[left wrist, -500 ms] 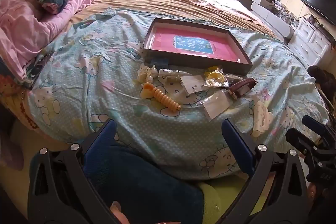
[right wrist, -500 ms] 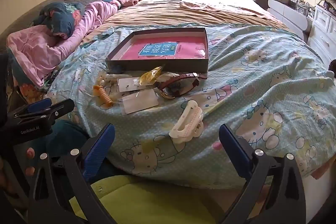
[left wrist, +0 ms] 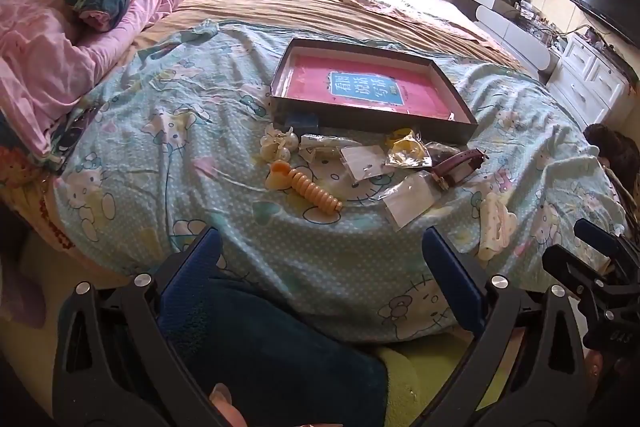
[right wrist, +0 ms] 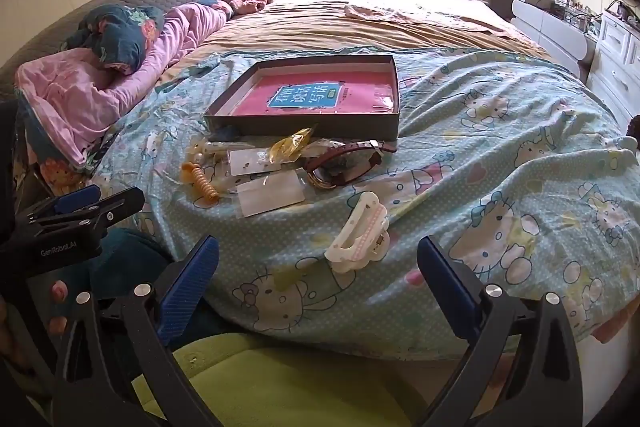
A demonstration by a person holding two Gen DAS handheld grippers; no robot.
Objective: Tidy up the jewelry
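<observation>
The right hand-held gripper (right wrist: 318, 277) gapes wide and empty, the white plastic hair claw (right wrist: 357, 241) lying just ahead between its fingers. The left hand-held gripper (left wrist: 320, 267) is equally spread, the orange spiral hair tie (left wrist: 306, 187) well ahead on the bed (left wrist: 200, 131).

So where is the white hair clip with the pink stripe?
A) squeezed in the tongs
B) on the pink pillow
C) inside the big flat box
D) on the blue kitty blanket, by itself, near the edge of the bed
D: the white hair clip lies alone on the blanket, nearer than the pile of jewelry, outside the box, and both pairs of tongs are open and empty.
</observation>
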